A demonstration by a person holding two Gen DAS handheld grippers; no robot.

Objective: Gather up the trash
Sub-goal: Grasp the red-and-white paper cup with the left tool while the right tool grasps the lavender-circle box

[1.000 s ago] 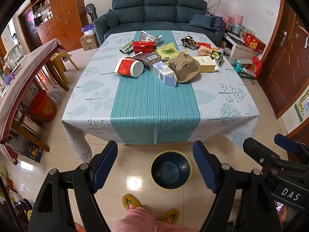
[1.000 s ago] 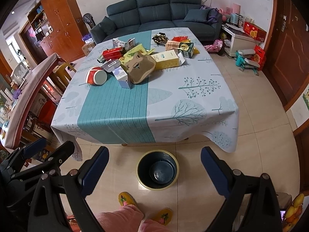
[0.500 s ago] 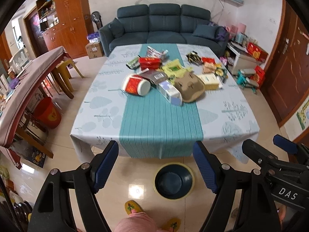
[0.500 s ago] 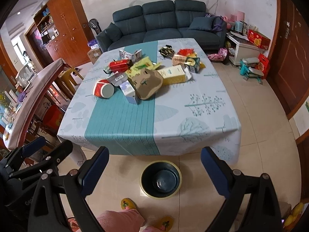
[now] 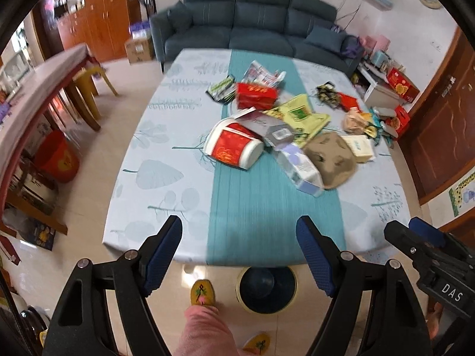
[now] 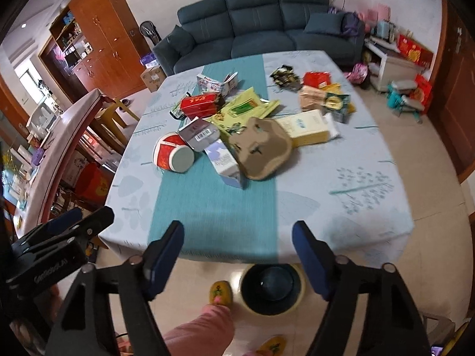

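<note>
Observing the left claw (image 5: 239, 255) spread wide and gripping nothing, hovering above the near edge of the desk (image 5: 166, 160). Noting the right claw (image 6: 237, 250) likewise spread wide and empty, poised over the same near edge, just beside the left one. Finding the trash heaped toward the middle and far half of the desk, well apart from both claws: a red-and-white paper tub (image 5: 236, 146) lying on its side at the left border of the teal runner (image 5: 261, 213); a pale blue carton (image 5: 299, 169) lying just beside it to the right; a brown moulded pulp tray (image 5: 331, 160) touching that carton; a cream box (image 6: 307, 127) beyond the tray; a yellow-green bag (image 6: 245, 109) and a red packet (image 6: 200, 103) farther back (remaining wrappers too blurred for identifying). Recording a dark round bin (image 6: 271, 286) with a yellowish rim standing on the floor, partly tucked under the near edge of the desk, between the fingers of each claw in both views. Spotting a yellow slipper (image 6: 219, 292) just left of the bin. Seeing a dark blue sofa (image 5: 246, 26) beyond the far end of the desk.
</note>
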